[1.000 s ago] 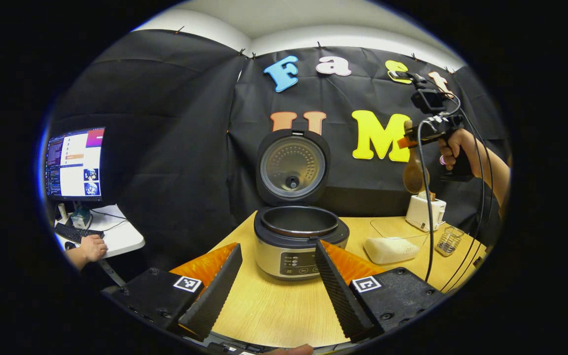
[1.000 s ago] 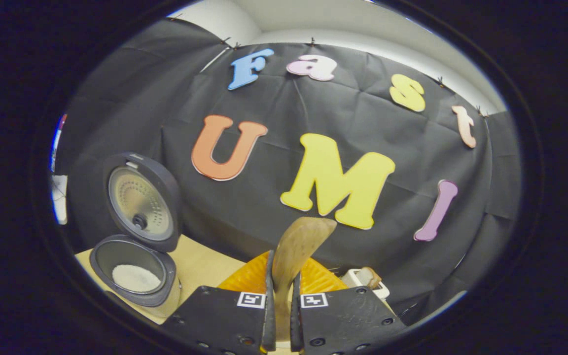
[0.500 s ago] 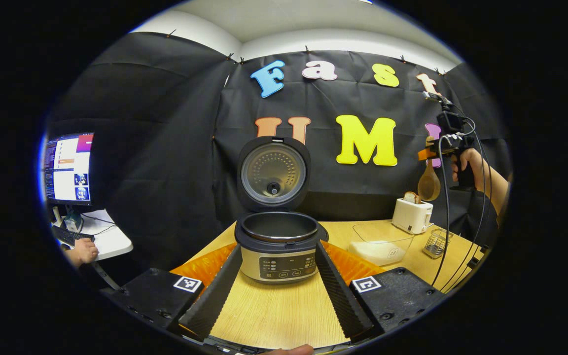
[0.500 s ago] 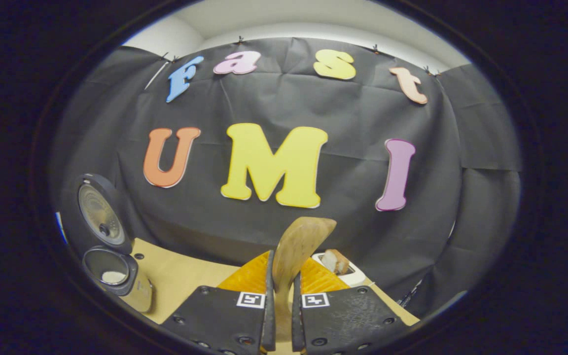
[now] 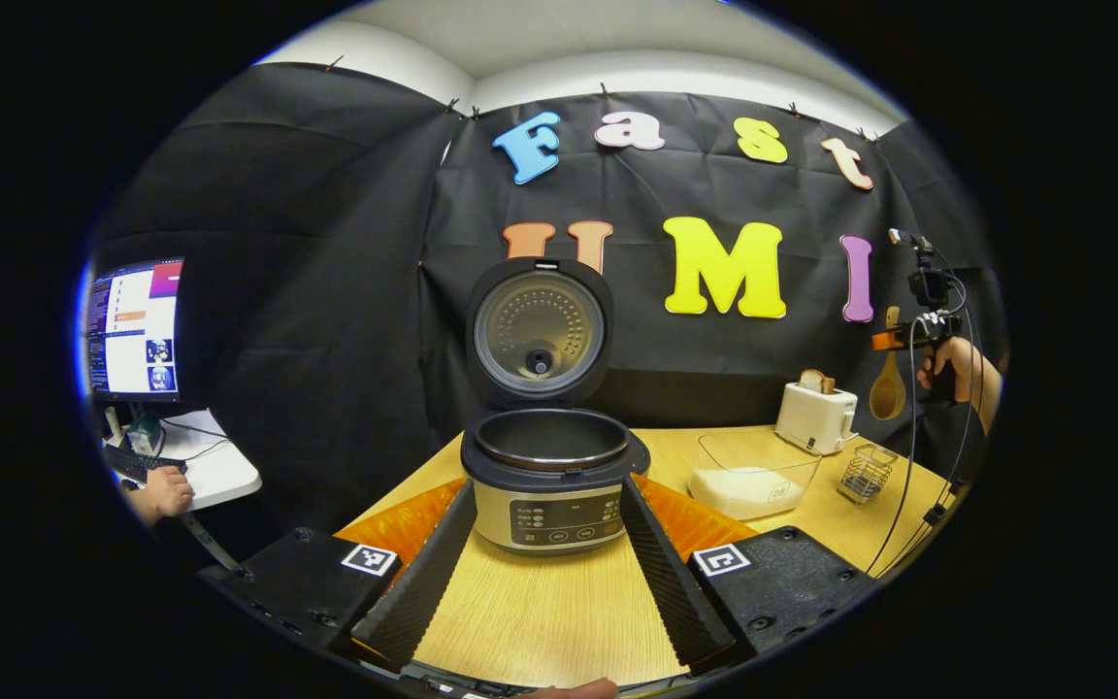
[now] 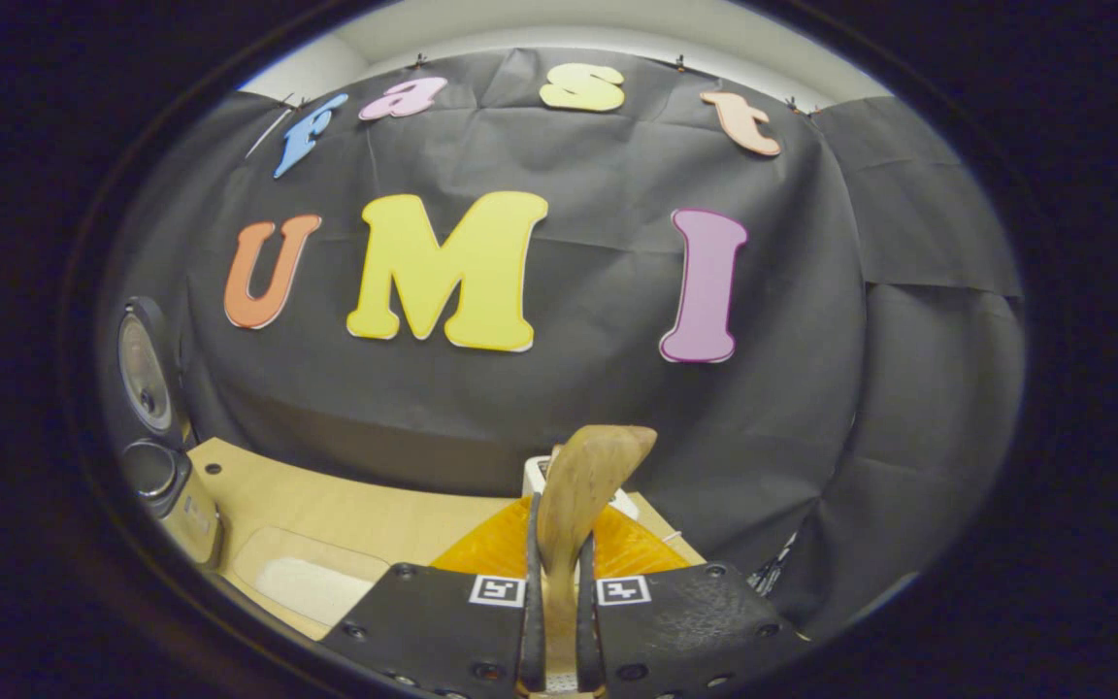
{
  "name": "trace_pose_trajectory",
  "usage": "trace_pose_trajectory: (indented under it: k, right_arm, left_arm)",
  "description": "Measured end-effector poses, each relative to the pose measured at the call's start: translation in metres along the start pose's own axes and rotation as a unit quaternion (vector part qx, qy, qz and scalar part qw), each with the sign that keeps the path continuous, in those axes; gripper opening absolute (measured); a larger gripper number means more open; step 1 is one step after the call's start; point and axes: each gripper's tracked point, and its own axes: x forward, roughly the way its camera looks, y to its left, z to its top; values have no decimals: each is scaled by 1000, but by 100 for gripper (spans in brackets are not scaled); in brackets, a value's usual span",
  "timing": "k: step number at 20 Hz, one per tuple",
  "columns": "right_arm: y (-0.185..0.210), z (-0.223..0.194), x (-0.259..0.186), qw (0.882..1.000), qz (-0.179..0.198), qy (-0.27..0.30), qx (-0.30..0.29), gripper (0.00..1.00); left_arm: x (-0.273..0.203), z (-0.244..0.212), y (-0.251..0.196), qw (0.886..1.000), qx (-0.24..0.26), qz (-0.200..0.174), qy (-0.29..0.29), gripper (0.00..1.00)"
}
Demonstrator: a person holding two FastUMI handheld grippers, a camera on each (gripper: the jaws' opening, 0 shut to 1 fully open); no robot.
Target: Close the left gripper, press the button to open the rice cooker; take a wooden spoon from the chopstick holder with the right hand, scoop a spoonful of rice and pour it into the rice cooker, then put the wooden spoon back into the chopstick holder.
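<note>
The rice cooker (image 5: pixel 551 454) stands open on the wooden table, lid (image 5: pixel 540 330) upright; it also sits at the far left of the right gripper view (image 6: pixel 176 490). My left gripper (image 5: pixel 547 485) hovers open in front of it, one finger on each side of its body without touching. My right gripper (image 6: pixel 559 519) is shut on the handle of the wooden spoon (image 6: pixel 598 461), bowl end forward. In the left gripper view that gripper (image 5: pixel 897 340) hangs at the far right with the spoon (image 5: pixel 887 390) dangling above the wire chopstick holder (image 5: pixel 865 473).
A glass bowl of rice (image 5: pixel 751 478) lies right of the cooker, also in the right gripper view (image 6: pixel 312 582). A white toaster (image 5: pixel 814 416) with bread stands behind it. At the left a monitor (image 5: pixel 132 330) and a person's hand (image 5: pixel 163 490) on a side desk.
My right gripper has carried the spoon rightward and lower, away from the cooker to above the chopstick holder. The left gripper has stayed open, and its view has drawn back slightly.
</note>
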Motion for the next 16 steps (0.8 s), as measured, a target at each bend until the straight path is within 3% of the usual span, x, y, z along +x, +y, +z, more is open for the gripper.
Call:
trace_pose_trajectory:
  k: [6, 10, 13, 16]
  right_arm:
    - [-16, -58, 9, 999, 9, 38, -1, 12]
    - [-14, -99, 21, 996, 33, 75, 36, 12]
    - [-22, -116, 33, 993, 24, 104, 48, 14]
    - [-31, -124, 36, 991, 7, 122, 52, 24]
  left_arm:
    - [3, -4, -10, 1000, 17, -2, 7, 95]
    - [4, -5, -13, 1000, 9, -8, 9, 95]
    - [5, -6, -14, 1000, 10, -6, 11, 95]
    - [8, -9, -14, 1000, 8, -4, 16, 95]
